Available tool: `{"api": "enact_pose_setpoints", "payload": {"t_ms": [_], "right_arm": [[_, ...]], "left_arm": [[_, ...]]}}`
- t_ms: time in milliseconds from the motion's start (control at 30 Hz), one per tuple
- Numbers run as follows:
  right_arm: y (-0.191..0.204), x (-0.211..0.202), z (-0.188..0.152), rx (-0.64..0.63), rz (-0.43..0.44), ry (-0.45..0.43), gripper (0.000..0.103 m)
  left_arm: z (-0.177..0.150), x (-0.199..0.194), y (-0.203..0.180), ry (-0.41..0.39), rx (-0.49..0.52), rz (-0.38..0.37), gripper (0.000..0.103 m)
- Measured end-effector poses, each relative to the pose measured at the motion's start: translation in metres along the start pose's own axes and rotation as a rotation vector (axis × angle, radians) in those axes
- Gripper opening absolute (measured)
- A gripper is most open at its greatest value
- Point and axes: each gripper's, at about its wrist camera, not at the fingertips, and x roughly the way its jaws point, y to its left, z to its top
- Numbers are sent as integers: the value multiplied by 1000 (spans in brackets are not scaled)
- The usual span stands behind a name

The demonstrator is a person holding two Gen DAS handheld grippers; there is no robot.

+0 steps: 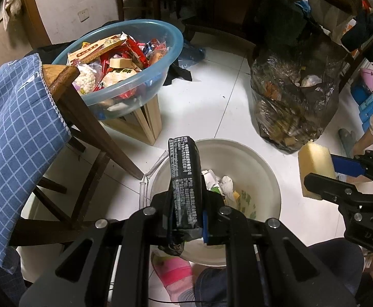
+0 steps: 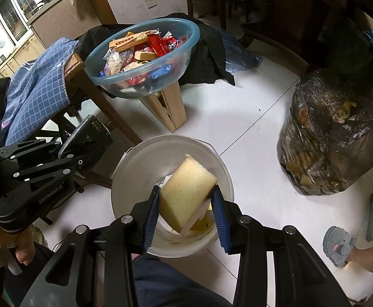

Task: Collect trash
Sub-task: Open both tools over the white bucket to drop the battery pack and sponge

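Left tongs point(image 1: 186, 215) clamp a light, crinkly black packet point(image 1: 184, 179) at its lower half. Right tongs point(image 2: 186, 215) squeeze a soft yellow sponge point(image 2: 186, 194) across its sides. Both should drop easily into the white bucket point(image 2: 125, 179).

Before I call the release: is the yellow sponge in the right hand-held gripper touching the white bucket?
Cannot tell. In the right wrist view the yellow sponge, clamped in the right hand-held gripper, overlaps the white bucket opening; no gap or contact shows plainly.
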Motion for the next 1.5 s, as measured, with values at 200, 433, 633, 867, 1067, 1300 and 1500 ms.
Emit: {"api": "enact_pose_setpoints", "payload": {"t_ms": [200,433,633,867,1067,1300,1500], "right_arm": [[-1,0,1,2,0,-2,41],[0,0,0,3,0,-1,41],[1,-1,1,3,-1,0,42],[0,0,1,5,2,1,44],[-5,-1,0,24,7,-9,62],[-14,-5,1,43,-1,-25,65],[-16,-6,2,43,-2,-30,65]], "left_arm": [[-1,2,1,3,2,5,14],[-2,2,2,4,4,5,14],[-1,4,5,2,0,14,16],[-1,6,7,7,3,27,31],[-3,5,11,-4,5,46,58],[-2,4,10,-5,-3,61,60],[-1,3,10,-7,-3,63,60]]}}
